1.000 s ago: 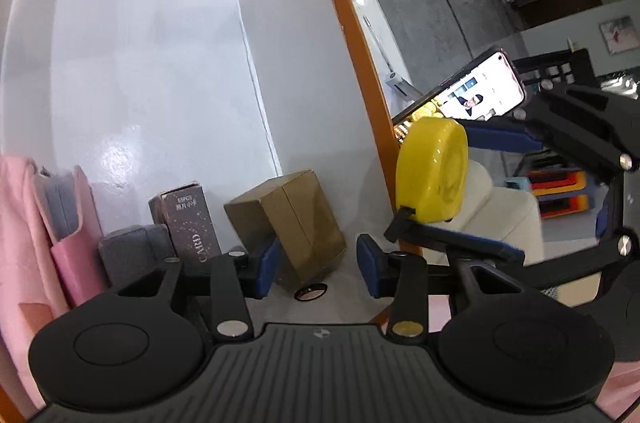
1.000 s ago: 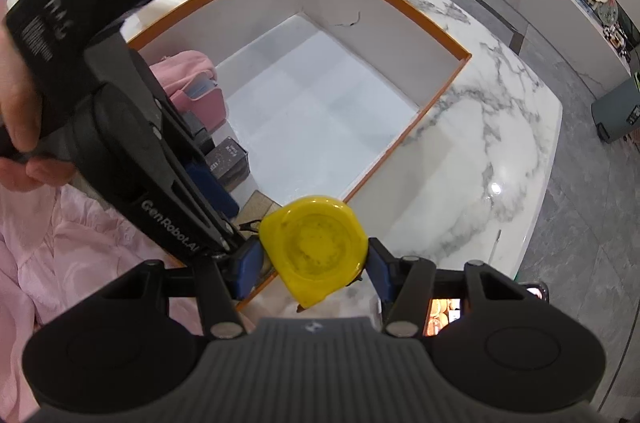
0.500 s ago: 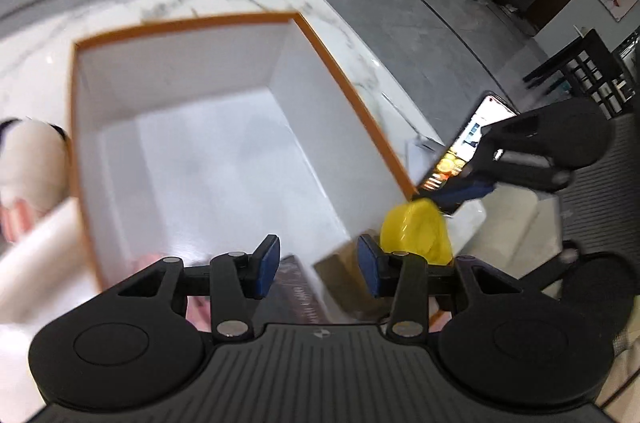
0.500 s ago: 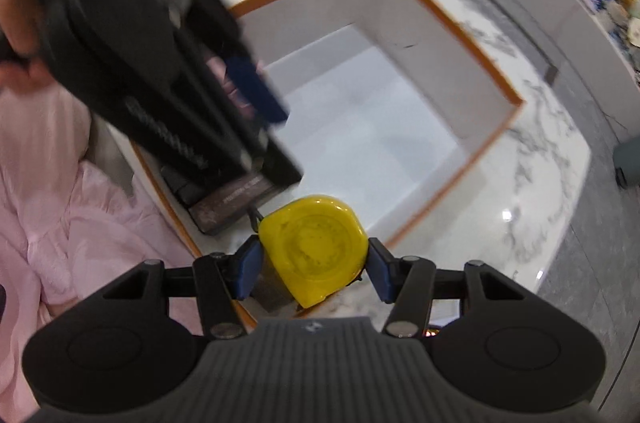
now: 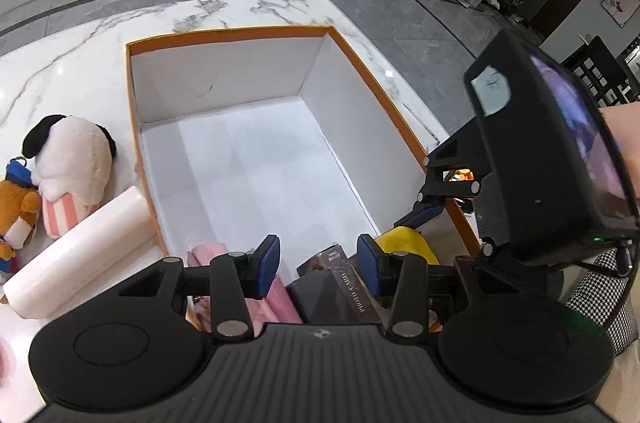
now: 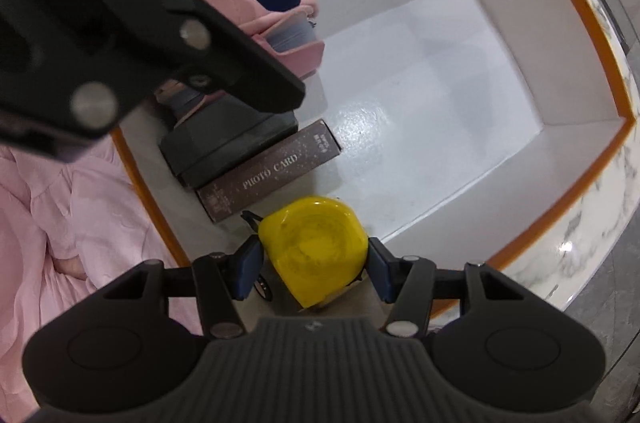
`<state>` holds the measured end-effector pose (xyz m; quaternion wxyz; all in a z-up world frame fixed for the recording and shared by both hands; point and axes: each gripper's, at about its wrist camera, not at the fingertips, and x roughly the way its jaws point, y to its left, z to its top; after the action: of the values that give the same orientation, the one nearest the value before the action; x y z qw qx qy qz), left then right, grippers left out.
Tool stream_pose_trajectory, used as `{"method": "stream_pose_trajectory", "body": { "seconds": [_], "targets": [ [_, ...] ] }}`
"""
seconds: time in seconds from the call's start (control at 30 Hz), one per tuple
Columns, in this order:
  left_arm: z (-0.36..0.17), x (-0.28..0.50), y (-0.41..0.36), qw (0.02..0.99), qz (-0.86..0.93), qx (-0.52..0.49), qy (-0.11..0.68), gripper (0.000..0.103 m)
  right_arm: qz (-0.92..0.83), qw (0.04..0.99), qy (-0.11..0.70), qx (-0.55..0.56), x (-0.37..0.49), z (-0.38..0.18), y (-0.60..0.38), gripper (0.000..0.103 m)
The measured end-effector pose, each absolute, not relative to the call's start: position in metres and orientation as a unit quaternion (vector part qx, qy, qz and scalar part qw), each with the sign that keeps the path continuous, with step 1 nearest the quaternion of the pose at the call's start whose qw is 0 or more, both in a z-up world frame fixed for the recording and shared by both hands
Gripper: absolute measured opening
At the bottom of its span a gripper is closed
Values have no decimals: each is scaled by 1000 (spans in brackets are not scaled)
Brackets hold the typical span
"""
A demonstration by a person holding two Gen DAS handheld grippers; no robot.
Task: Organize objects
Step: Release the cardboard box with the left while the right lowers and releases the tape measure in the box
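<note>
Box [image 5: 134,95]: orange rim, white inside; near end hidden behind left gripper [image 5: 318,265]. Pink cloth [image 6: 280,35], grey pouch [image 6: 224,139] partly covered. Card box [image 6: 272,169] lies flat. Left gripper: above box, jaws wide, nothing between them. Right gripper [image 6: 314,261]: over the near corner, clamped on the yellow tape [image 6: 314,251]; item beneath it unclear.

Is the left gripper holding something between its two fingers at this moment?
No, the left gripper is open, its blue pads apart with nothing between them; the yellow tape measure sits in the right gripper.
</note>
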<state>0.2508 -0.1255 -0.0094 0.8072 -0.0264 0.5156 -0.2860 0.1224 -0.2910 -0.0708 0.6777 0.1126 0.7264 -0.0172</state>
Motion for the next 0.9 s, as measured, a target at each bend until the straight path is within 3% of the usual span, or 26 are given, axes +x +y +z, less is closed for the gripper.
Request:
{"method": "stream_pose_trajectory", "body": {
  "seconds": [0.5, 0.67, 0.8, 0.9],
  "targets": [
    [-2, 244, -102, 815, -283, -35, 504, 49, -62, 662, 722, 193, 129, -64, -302, 57],
    [-1, 241, -98, 818, -280, -35, 501, 49, -142, 642, 694, 294, 122, -67, -323, 51],
    [1, 240, -98, 820, -280, -32, 499, 49, -173, 631, 694, 299, 122, -73, -320, 46],
    [2, 240, -97, 821, -279, -30, 497, 49, -183, 620, 699, 306, 124, -79, -314, 37]
  ]
}}
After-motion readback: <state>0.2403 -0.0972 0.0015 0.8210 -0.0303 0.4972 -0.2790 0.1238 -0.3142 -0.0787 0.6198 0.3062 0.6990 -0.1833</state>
